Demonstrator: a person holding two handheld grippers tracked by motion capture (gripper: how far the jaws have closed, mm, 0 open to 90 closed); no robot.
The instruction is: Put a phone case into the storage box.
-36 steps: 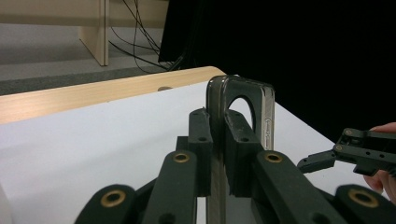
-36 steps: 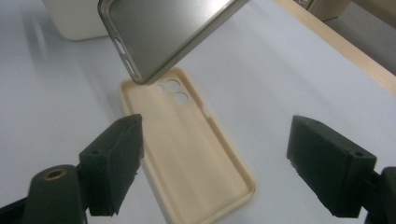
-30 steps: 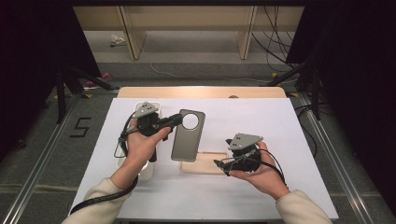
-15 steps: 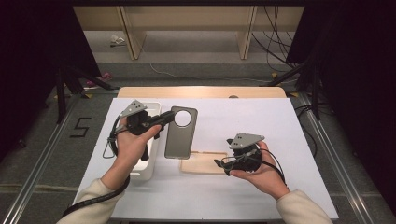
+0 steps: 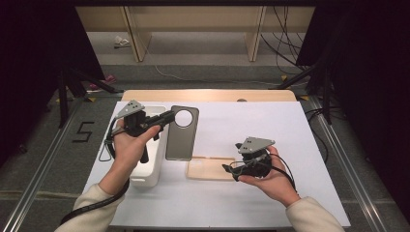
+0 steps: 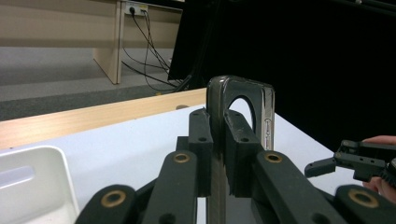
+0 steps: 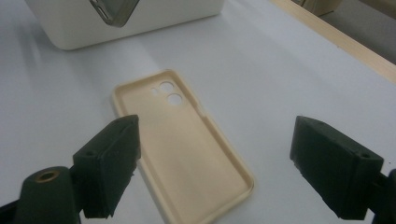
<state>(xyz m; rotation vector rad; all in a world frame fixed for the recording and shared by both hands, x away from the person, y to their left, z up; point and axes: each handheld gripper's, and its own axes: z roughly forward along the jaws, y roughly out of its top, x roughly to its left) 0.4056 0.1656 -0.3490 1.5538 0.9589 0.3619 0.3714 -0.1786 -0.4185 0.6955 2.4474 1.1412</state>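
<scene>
White mat [image 5: 290, 140]: far right quarter bare, open passage from right edge. Near edge strip bare between forearms. White bin [image 5: 153, 164] blocks left side of mat; left hand [image 5: 128, 147] lies over it. Left gripper [image 5: 167, 116] clamped on grey case [image 5: 181, 133], which hangs just right of bin and narrows centre lane. Beige case [image 7: 180, 140] lies flat mid-mat, low obstacle, directly ahead of right gripper [image 5: 231, 170], whose jaws stand wide. Gap between the two cases narrow. Wooden edge [image 5: 208, 95] bounds far side.

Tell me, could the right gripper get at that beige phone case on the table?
Probably yes: the right gripper stands open, the beige phone case lies flat just ahead, nothing between.
</scene>
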